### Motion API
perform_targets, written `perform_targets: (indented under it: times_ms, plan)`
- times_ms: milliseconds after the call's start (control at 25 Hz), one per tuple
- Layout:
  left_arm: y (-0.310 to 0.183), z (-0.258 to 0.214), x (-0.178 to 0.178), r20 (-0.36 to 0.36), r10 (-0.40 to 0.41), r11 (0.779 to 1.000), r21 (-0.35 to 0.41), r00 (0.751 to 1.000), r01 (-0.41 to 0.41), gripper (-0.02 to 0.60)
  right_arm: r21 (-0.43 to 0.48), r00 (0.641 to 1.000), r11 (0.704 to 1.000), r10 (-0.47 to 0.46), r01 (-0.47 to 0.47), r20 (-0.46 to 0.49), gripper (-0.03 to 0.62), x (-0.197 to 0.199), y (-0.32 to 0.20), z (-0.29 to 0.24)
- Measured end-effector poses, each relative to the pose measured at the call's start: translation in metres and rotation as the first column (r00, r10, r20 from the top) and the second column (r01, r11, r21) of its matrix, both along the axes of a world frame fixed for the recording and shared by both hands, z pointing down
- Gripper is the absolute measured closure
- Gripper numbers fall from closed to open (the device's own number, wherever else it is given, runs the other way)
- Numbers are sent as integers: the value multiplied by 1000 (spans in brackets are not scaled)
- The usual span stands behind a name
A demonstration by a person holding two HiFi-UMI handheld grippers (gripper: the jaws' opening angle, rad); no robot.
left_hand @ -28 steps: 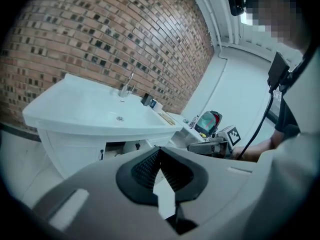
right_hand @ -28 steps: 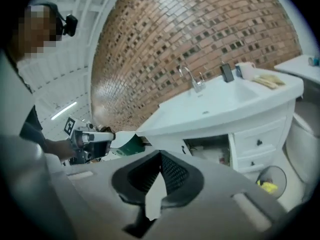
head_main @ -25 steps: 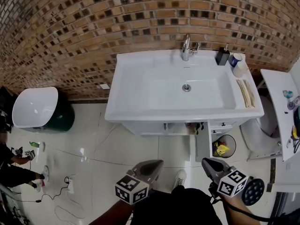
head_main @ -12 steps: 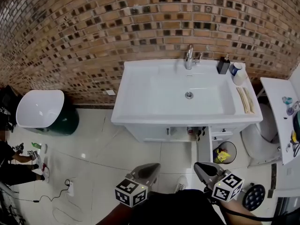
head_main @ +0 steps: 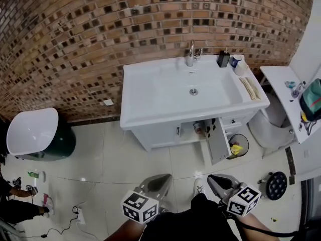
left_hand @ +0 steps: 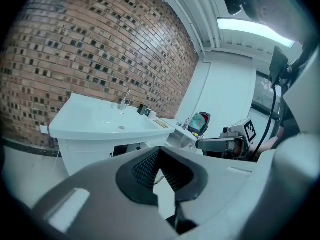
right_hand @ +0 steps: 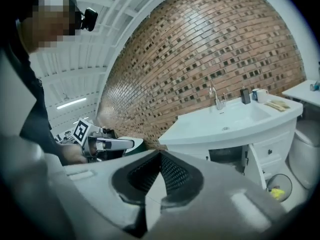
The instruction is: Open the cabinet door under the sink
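The white sink (head_main: 193,92) stands against the brick wall on its white cabinet (head_main: 165,134). The cabinet door (head_main: 218,140) under the basin hangs swung outward at the right, and the dark opening (head_main: 198,128) shows some items inside. The right gripper view shows the same open door (right_hand: 254,165) edge-on. My left gripper (head_main: 161,178) and right gripper (head_main: 214,179) hover low over the floor tiles, well short of the cabinet. Both are shut with nothing between them; the tips meet in the left gripper view (left_hand: 159,152) and the right gripper view (right_hand: 160,157).
A bin (head_main: 236,147) with yellow waste stands beside the open door. A white toilet (head_main: 268,127) and a cluttered shelf (head_main: 288,92) are at the right, a black round base (head_main: 276,185) lower right. At the left sit a white-lidded green tub (head_main: 32,132) and floor cables (head_main: 75,217).
The head view has pulled back from the sink and shifted, so more floor and the open door show. Both grippers keep their low position and stay shut.
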State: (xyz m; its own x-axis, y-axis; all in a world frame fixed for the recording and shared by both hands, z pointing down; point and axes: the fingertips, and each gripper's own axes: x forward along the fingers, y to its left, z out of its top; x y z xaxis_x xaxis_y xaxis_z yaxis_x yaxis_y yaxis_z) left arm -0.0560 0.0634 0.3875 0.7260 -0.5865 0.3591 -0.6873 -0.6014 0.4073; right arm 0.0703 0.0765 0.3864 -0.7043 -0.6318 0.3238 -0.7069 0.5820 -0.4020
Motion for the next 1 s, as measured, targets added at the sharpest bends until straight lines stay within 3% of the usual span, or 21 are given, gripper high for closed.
perform_targets:
  times_ms: [200,400,840,1000]
  plan:
    - [42,-6,-11,-23,100,995,22,995,-100,565,12,997,997,73,-73,-17,594,-18,44,-6]
    - [62,-12,-15,-30,112,993,28,993,-111,565,12,998,999,52,-52,-47,594,-30,73,-10]
    - [71,-5,-3,-3,-28,999,23,1000,28,565,14,994,996,-83,84,-69,594,-7,72,-11]
    - [76,-6,9,4,-39,999,14,999,39,565,2,992,994,-108,108,-66,594,6,72,-9]
